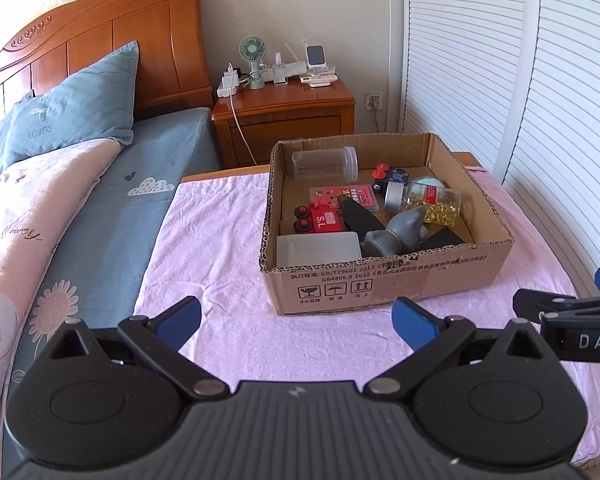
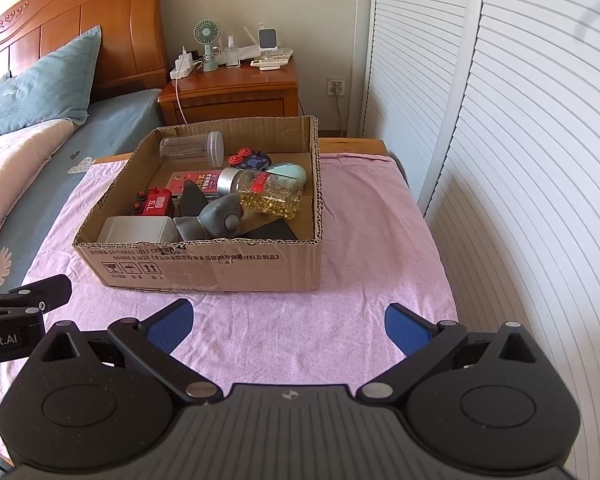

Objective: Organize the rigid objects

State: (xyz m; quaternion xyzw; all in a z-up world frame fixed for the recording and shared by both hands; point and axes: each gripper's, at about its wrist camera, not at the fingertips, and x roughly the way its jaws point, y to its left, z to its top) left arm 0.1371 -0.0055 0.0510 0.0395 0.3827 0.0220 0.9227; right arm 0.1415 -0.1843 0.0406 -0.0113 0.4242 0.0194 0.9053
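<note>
cardboard box: open-topped, cluttered | left claw: spread, empty | right claw: spread, empty

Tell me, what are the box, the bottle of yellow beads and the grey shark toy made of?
Box: corrugated cardboard, matte brown; fluting shows along its cut rim. Bottle: clear and glossy, so glass or hard plastic, with a silvery, metal-looking cap; the yellow contents look like gel capsules. Shark toy: smooth matte grey, probably moulded plastic or rubber.

Open cardboard box on pink cloth, holding toppled clear jar, capsule bottle, red toy truck, grey figurine.
</note>
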